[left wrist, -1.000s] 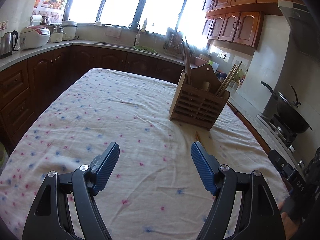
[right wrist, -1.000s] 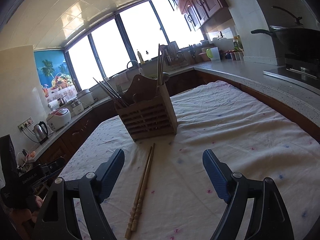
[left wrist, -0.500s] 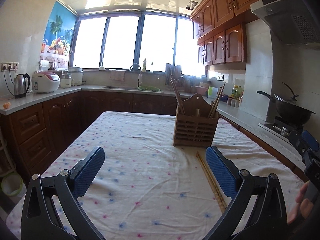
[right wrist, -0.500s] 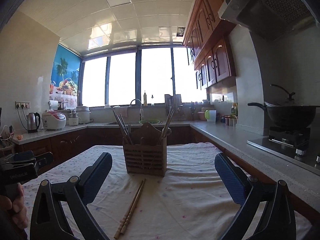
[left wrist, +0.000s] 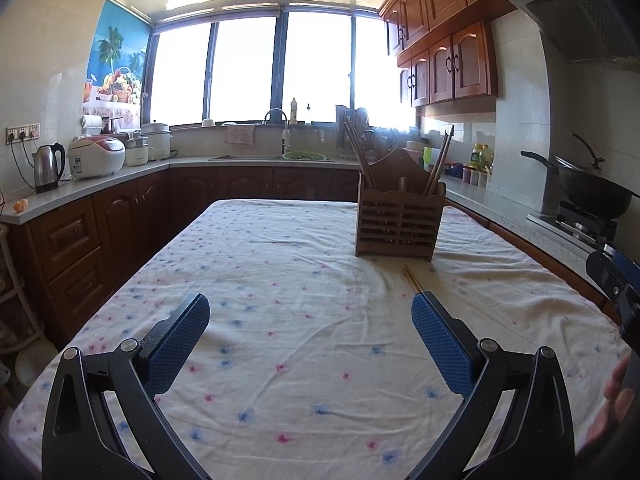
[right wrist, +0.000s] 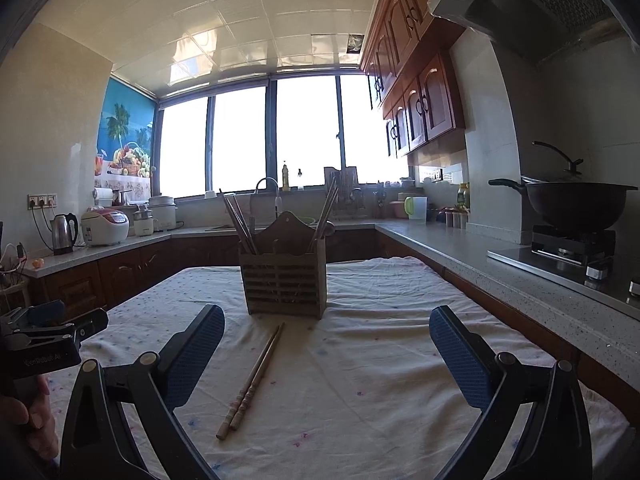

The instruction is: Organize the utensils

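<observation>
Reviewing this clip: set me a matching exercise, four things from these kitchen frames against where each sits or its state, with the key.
Things:
1. pair of chopsticks
2. wooden utensil holder
3. black wok
4. right gripper

Places or states:
A. on the stove
B. open, holding nothing
C. lying flat on the tablecloth
D. upright on the table, chopsticks standing in it

Pairs: 1-C, 2-D, 3-A, 4-B

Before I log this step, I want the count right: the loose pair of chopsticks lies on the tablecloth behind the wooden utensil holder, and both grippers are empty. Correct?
Not quite. The chopsticks lie in front of the wooden utensil holder, on the camera's side, as the right wrist view shows. The rest stands: they lie on the tablecloth, and the left gripper and right gripper are empty.
</observation>
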Motion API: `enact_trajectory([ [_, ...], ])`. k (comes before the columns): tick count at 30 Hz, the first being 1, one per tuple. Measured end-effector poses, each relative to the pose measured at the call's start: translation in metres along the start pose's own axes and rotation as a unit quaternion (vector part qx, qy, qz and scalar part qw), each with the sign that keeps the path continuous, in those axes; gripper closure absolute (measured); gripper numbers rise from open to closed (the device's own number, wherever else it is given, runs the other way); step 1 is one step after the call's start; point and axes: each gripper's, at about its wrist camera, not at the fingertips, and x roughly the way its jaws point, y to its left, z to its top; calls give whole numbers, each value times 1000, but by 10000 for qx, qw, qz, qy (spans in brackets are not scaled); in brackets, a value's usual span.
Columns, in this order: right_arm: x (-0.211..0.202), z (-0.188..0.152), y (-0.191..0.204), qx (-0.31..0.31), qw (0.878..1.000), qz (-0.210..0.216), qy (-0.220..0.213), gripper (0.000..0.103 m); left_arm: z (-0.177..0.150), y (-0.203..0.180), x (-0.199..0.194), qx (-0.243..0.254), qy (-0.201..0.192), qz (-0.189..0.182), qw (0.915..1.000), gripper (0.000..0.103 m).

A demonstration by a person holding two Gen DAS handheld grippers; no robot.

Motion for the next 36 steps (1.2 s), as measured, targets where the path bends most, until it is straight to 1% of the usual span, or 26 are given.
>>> enact_trajectory([
  [6, 7, -7, -3, 101, 9996, 25, 273, 0, -1, -3, 3, 62, 100, 62, 9999, 0],
  [12, 10, -13, -10, 223, 9989, -19, 424, 0, -6, -4, 6, 91, 216, 172, 9996, 0],
  [26, 8, -14, -12, 264, 9989, 47, 391, 0, -6, -3, 3, 152, 147, 307, 9993, 0],
  [36, 7, -14, -13, 298, 9988, 98, 367, 0, -5, -6, -2, 228, 24, 372, 9990, 0],
])
